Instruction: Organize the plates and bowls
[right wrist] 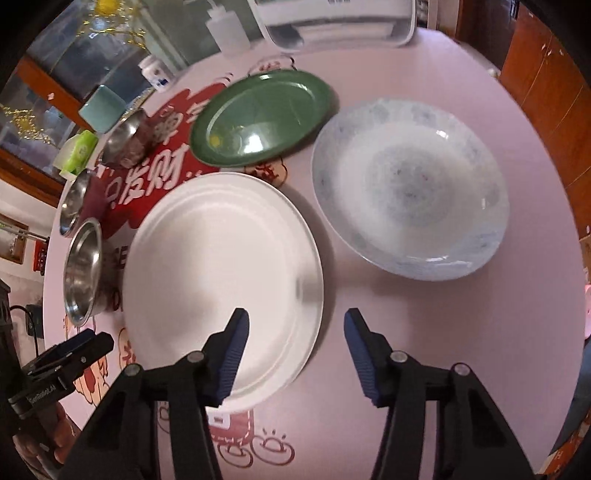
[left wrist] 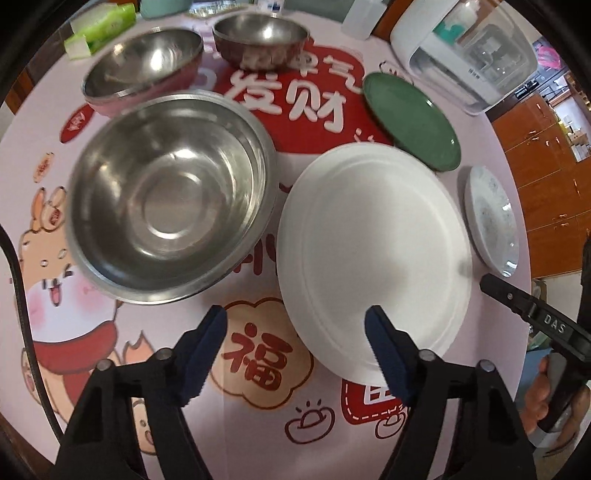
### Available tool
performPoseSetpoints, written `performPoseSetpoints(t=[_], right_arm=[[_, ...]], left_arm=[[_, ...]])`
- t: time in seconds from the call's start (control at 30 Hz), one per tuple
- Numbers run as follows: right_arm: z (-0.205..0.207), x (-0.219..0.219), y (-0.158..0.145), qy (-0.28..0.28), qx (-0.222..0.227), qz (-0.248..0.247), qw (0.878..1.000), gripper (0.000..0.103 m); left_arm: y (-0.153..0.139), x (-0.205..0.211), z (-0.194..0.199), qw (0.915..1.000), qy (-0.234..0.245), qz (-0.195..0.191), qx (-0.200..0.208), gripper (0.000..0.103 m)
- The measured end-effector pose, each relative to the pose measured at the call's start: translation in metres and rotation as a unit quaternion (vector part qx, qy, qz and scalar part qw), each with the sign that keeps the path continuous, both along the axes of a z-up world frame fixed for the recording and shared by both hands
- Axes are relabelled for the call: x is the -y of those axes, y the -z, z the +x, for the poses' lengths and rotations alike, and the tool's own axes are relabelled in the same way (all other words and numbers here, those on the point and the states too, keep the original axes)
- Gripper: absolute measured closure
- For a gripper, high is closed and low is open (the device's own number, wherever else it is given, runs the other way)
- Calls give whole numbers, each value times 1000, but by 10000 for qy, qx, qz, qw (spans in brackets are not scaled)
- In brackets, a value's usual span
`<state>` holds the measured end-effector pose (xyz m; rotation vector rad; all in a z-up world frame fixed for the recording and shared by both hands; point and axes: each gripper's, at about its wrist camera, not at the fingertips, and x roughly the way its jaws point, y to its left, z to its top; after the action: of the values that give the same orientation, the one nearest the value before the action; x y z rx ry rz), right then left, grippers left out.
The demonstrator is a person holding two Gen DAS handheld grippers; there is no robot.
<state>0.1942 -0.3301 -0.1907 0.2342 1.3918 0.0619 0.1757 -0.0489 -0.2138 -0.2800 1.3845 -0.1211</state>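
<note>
A white plate (left wrist: 373, 251) lies on the printed pink tablecloth, with a large steel bowl (left wrist: 170, 199) to its left. My left gripper (left wrist: 295, 317) hangs open over the cloth between them, its right finger above the plate's near-left rim. In the right wrist view the same white plate (right wrist: 221, 273) sits beside a pale blue patterned plate (right wrist: 410, 188), and a green plate (right wrist: 262, 114) lies behind them. My right gripper (right wrist: 295, 319) is open and straddles the white plate's right rim without pressing on it. Two smaller steel bowls (left wrist: 144, 70) (left wrist: 260, 38) stand at the back.
A white appliance (left wrist: 469, 55) stands at the table's far right, next to a white bottle (right wrist: 229, 29). A green packet (left wrist: 103, 26) and a teal container (right wrist: 101, 107) sit at the far left. The round table's edge curves close past the blue plate, with wooden cabinets beyond.
</note>
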Motion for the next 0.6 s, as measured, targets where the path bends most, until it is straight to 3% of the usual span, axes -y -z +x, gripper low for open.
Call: performPoseSetpoints(t=[0.43, 0.6], right_arm=[[25, 3, 24, -32, -262, 168, 9995, 54], [31, 7, 33, -4, -376, 251, 9990, 66]], left_arm=[[20, -6, 20, 9995, -136, -100, -250, 38], [25, -2, 28, 9993, -154, -103, -323, 38]])
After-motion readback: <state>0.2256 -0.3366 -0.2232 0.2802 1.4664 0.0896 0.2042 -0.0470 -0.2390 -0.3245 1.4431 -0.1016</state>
